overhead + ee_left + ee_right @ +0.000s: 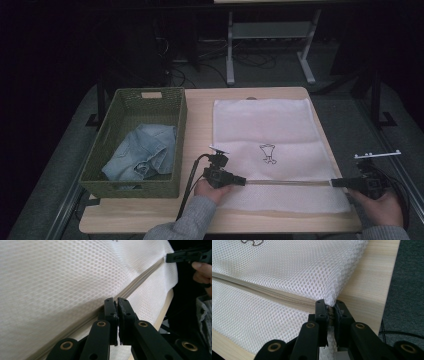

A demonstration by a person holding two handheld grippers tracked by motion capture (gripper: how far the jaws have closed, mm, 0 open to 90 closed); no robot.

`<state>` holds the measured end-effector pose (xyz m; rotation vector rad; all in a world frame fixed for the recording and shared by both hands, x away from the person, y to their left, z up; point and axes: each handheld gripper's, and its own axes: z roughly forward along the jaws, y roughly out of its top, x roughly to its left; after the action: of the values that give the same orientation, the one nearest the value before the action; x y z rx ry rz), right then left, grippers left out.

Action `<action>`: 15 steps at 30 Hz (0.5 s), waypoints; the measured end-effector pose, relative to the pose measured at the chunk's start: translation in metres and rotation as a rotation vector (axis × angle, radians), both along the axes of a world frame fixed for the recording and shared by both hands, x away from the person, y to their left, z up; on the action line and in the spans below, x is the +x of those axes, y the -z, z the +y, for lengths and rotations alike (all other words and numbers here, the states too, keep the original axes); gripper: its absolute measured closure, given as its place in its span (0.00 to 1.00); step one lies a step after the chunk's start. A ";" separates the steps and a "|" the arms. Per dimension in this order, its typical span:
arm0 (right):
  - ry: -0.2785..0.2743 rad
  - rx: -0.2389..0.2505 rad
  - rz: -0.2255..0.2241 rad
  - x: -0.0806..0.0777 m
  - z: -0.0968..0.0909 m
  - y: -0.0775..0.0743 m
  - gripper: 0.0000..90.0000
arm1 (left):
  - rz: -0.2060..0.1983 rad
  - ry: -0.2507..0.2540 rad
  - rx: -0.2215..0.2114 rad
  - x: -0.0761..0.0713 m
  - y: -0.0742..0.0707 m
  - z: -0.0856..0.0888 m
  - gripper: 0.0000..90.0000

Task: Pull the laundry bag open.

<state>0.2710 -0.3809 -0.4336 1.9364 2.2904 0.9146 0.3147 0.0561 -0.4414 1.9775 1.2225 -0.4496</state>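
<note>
While both tongs clamp the zipper line, my mesh laundry bag (267, 150) lies flat mid-desk.
Left tongs (243, 181) pinch the zipper pull at nine o'clock; right tongs (334, 183) anchor the three o'clock end, where thin mesh could slip free.

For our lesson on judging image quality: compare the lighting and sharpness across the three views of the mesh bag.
High view: dim, with a near-black background; the white mesh bag is the brightest area and its weave is not resolved. Left gripper view: the mesh is bright and slightly soft far off, the left gripper sharp, the right edge dark. Right gripper view: evenly lit, crisp weave and zipper by the right gripper.
</note>
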 end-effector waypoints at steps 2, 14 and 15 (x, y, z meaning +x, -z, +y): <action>0.001 -0.001 0.002 0.000 -0.001 0.000 0.91 | -0.001 -0.005 0.010 0.000 -0.002 0.003 0.97; 0.019 -0.020 0.011 -0.004 -0.013 0.001 0.91 | 0.002 -0.022 0.070 0.001 -0.002 0.015 0.97; 0.022 -0.022 0.011 -0.005 -0.015 0.000 0.91 | 0.003 -0.025 0.079 0.001 -0.002 0.016 0.97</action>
<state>0.2665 -0.3960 -0.4339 1.9592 2.2702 0.8751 0.3152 0.0717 -0.4397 2.0260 1.2831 -0.3978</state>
